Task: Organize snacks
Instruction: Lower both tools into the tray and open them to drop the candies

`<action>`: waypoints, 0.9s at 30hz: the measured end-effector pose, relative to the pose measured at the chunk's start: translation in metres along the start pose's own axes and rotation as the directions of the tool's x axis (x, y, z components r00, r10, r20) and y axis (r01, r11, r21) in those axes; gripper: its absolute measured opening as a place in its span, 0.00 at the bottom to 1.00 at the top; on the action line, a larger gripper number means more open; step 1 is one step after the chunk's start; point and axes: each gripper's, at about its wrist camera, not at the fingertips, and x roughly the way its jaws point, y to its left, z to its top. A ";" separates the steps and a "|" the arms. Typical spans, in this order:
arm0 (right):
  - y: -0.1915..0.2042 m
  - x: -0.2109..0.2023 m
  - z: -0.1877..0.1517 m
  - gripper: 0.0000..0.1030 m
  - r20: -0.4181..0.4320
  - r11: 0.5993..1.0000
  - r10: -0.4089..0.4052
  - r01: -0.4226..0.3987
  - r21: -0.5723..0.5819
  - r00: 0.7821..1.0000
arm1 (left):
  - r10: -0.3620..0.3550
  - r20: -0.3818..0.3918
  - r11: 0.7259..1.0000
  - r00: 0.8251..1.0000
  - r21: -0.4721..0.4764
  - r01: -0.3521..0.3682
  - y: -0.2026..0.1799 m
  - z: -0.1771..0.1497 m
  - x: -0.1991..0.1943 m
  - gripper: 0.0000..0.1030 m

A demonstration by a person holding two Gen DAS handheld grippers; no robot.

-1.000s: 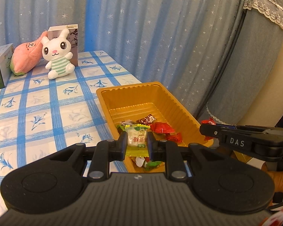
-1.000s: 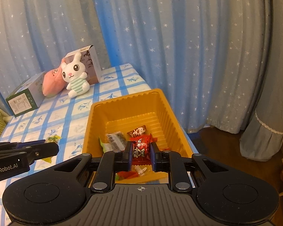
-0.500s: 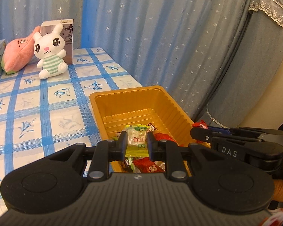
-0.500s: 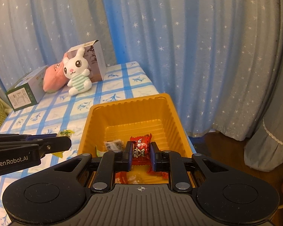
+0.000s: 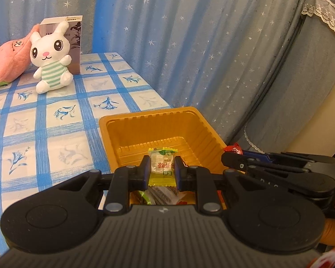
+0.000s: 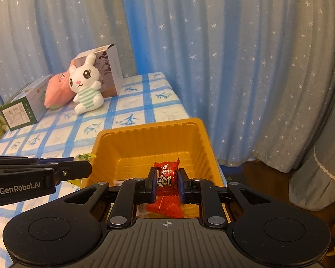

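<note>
checked tablecloth (image 5: 55,134), left claw (image 5: 162,169) grasping yellow candy (image 5: 162,167), right claw (image 6: 167,182) grasping red candy (image 6: 167,178)

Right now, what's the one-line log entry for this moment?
left gripper: shut on yellow candy | right gripper: shut on red candy | both over orange tray

Tray (image 5: 158,120) at table (image 5: 55,120) edge — plush rabbit (image 5: 52,58) far behind.

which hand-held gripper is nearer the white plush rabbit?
Left, though neither is close. The left hand-held gripper, shut on a yellow-green candy, sits on the rabbit's side of the orange plastic tray; the right hand-held gripper, shut on a red candy, is on the curtain side.
</note>
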 end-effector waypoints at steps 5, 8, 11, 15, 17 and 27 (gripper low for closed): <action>-0.003 0.007 0.005 0.19 -0.001 1.000 -0.003 0.003 0.004 1.000 | -0.004 -0.008 1.000 1.000 0.000 0.004 0.002 0.005 0.013 0.19; -0.006 0.008 0.006 0.19 -0.002 1.000 -0.005 0.005 0.008 1.000 | -0.009 -0.004 1.000 1.000 -0.001 0.009 0.005 0.006 0.018 0.35; -0.008 0.007 0.005 0.19 -0.001 1.000 -0.007 0.007 0.009 1.000 | 0.023 0.002 1.000 1.000 0.004 -0.023 0.010 0.005 0.016 0.38; -0.010 0.007 0.002 0.19 -0.006 1.000 -0.006 0.006 0.019 1.000 | 0.070 0.008 0.998 0.998 0.004 -0.070 0.019 -0.002 0.007 0.43; -0.010 0.006 0.001 0.19 -0.007 1.000 -0.003 0.003 0.023 1.000 | 0.087 0.007 0.996 0.996 0.000 -0.087 0.024 -0.007 0.002 0.46; 0.004 0.000 0.005 0.19 -0.002 0.999 0.036 -0.036 0.010 0.999 | 0.120 -0.002 0.992 0.993 0.027 -0.120 0.021 -0.018 -0.010 0.55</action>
